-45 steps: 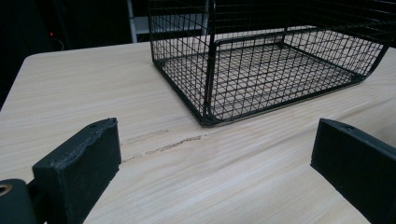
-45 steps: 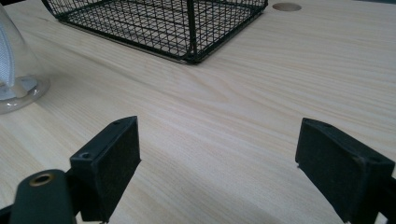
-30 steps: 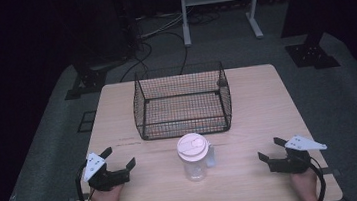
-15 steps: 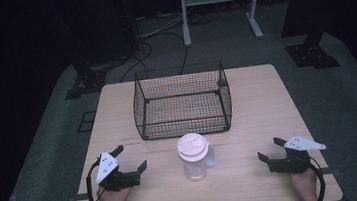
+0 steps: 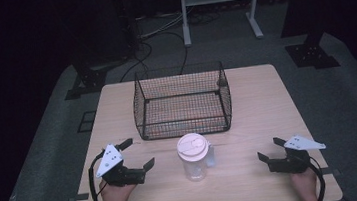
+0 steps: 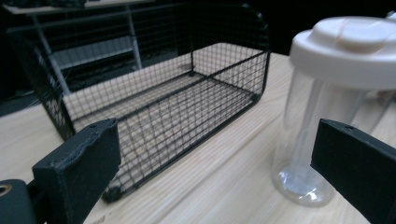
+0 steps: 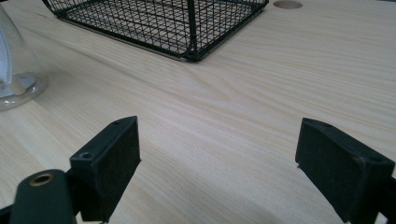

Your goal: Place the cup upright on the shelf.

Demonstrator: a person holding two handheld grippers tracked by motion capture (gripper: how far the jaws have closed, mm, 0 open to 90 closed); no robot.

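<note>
Now left gripper angled toward the clear jar, jaws wide apart, holding nothing; nearer the jar than a second ago. Right gripper low at the near right, likewise spread and empty. Jar just near of the wire basket, between both grippers, untouched.

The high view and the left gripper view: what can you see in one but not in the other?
The high view alone has both hand-held grippers whole, the left and the right, both open, plus the person's hands and the floor around the table. The left gripper view alone looks close along black jaws, showing the shelf behind the mesh. Both share the wire basket, the clear jar with its pale lid, and the wooden tabletop.
</note>
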